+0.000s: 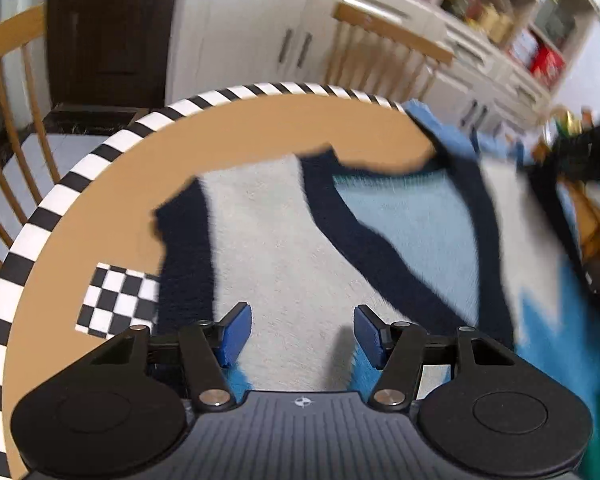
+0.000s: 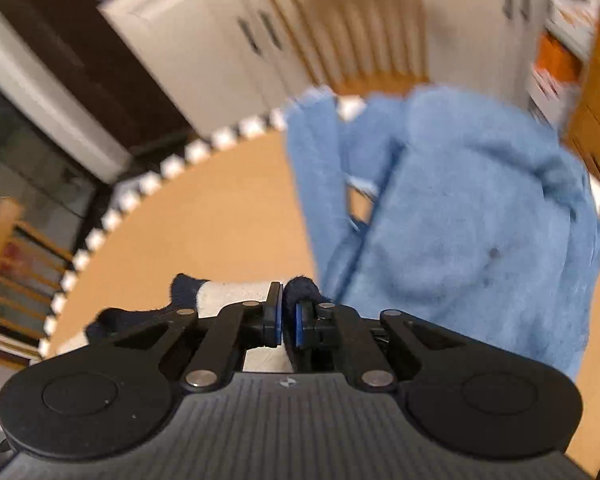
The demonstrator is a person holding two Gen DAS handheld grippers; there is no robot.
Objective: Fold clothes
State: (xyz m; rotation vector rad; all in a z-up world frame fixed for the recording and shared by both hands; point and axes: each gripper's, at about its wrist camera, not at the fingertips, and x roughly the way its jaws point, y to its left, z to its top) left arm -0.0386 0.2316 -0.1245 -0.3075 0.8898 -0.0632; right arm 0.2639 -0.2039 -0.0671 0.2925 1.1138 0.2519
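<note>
A sleeveless knit vest (image 1: 284, 240), off-white with navy trim and blue lower parts, lies spread on the round tan table (image 1: 112, 208). My left gripper (image 1: 302, 334) is open just above its white front, empty. My right gripper (image 2: 287, 314) is shut on the vest's navy edge (image 2: 300, 286); a white and navy bit of it (image 2: 220, 294) shows left of the fingers. A fluffy light-blue garment (image 2: 460, 216) lies heaped on the table beyond my right gripper, and its edge shows in the left wrist view (image 1: 448, 132).
The table has a black-and-white checked rim (image 1: 100, 152) and a checkerboard patch (image 1: 116, 304). Wooden chairs (image 1: 384, 56) stand around it. White cabinets (image 1: 244, 28) and cluttered shelves (image 1: 508, 16) are behind.
</note>
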